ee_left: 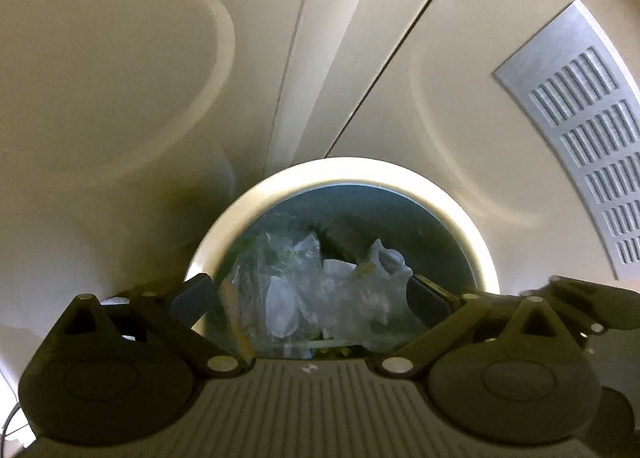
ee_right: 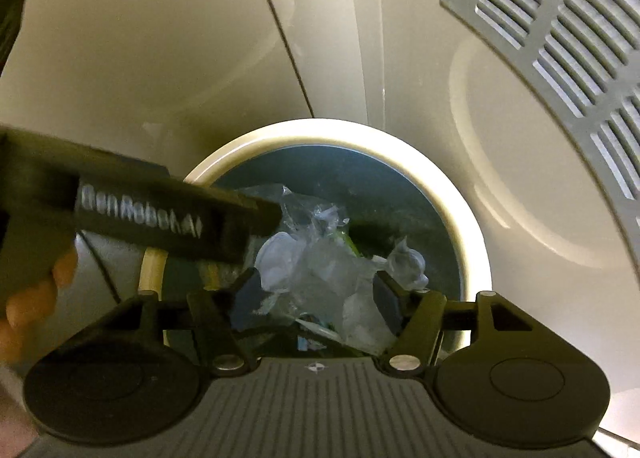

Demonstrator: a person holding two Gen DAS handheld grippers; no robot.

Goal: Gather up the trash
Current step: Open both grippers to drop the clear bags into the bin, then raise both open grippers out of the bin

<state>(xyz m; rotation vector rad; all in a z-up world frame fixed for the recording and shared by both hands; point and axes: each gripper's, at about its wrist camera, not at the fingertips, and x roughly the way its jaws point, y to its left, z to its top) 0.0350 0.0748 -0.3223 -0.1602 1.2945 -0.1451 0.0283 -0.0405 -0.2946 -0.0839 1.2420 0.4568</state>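
You're looking straight down into the bin [ee_left: 460, 217] w/ both claws, so take the bin as landmark.

Left wrist view: your left claw [ee_left: 308, 294] is spread wide over the bin mouth, nothing between its pads, one pad at the bin's left rim and the other inside its right half. The clear plastic trash [ee_left: 320, 290] lies crumpled inside the bin; green bits under it are too murky to name. The near part of the bin is cut off by the claw body. Far right of the bin, a grey vent grille [ee_left: 580, 129] sits in the beige floor [ee_left: 120, 77], its edge cropped. A dark blurred part at the right edge, level w/ the bin's near rim, is hard to make out.

Right wrist view: left of the bin, your left hand [ee_right: 28, 298] grips the other tool, fingers partly cropped; that tool's dark body crosses over the bin's left rim [ee_right: 240, 137] and hides it. Your right claw [ee_right: 316, 294] is also spread, nothing pinched, above the plastic trash [ee_right: 320, 258] in the bin. Vent grille [ee_right: 560, 37] lies up-right of the bin.
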